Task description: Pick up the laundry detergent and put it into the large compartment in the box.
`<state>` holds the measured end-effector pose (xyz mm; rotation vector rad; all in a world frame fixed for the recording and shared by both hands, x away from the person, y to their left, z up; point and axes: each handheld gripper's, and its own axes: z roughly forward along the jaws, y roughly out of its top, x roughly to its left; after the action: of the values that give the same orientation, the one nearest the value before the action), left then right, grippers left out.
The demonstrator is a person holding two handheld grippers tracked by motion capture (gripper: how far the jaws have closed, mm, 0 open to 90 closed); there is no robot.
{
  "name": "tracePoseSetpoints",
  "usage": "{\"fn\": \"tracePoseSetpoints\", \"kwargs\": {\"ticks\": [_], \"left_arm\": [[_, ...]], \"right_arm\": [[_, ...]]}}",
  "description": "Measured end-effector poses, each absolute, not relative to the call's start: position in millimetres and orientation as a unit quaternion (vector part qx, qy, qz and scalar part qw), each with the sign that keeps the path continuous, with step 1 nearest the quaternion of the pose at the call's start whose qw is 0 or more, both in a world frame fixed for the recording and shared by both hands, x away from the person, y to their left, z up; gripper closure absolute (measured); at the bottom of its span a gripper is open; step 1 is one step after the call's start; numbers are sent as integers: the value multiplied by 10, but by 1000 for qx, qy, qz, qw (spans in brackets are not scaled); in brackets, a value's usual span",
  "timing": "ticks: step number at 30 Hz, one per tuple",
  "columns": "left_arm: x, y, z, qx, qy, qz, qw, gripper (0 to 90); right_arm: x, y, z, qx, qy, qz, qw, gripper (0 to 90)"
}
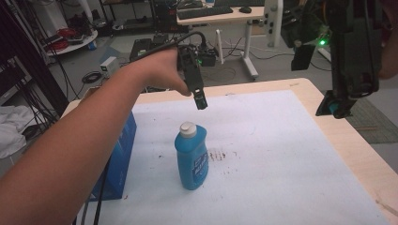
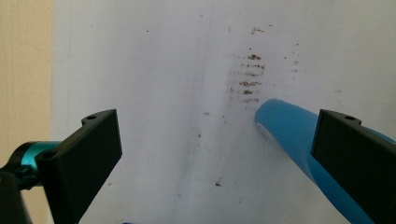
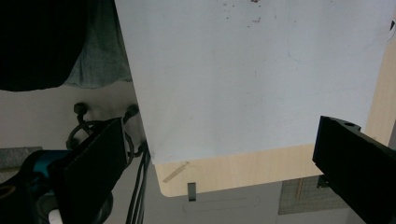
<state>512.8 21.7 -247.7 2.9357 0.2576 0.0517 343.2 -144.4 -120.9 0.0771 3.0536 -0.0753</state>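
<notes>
From the high view, a blue bottle (image 1: 191,157) with a white cap (image 1: 187,128) stands upright on the white sheet (image 1: 281,154) that covers the table (image 1: 347,140). Your left hand (image 1: 162,70) holds the left gripper (image 1: 201,104) in the air above and a little behind the bottle, pointing down, not touching it. A dark blue box (image 1: 119,159) stands just to the left of the bottle, at the edge of the sheet. A patch of brown specks (image 1: 220,157) lies on the sheet just to the right of the bottle. Your right gripper (image 1: 334,108) hangs high, far to the right of the bottle, over the table's edge.

In the left gripper view, the left gripper (image 2: 212,154) looks straight down at the sheet (image 2: 154,70). Its two black jaws stand wide apart and hold nothing. The bottle (image 2: 289,135) pokes in beside the right jaw, partly behind it. The brown specks (image 2: 250,70) sit just past the bottle.

In the right gripper view, the right gripper (image 3: 219,168) has its jaws wide apart too, with nothing between them. Below it you see the sheet (image 3: 243,79) and a corner of the table (image 3: 224,172).
</notes>
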Motion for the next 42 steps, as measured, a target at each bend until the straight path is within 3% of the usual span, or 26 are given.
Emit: {"fn": "tracePoseSetpoints", "kwargs": {"ticks": [14, 30, 42], "left_arm": [[5015, 166, -2381, 988, 103, 21, 110, 18], [4699, 370, -2015, 965, 239, 0, 106, 18], [4441, 463, -1986, 934, 341, -12, 106, 18]], "right_arm": [[3371, -1491, -1252, 21, 999, -19, 45, 22], [3340, -1591, -1227, 17, 998, -8, 52, 22], [3349, -1649, -1199, 13, 998, 0, 53, 22]]}}
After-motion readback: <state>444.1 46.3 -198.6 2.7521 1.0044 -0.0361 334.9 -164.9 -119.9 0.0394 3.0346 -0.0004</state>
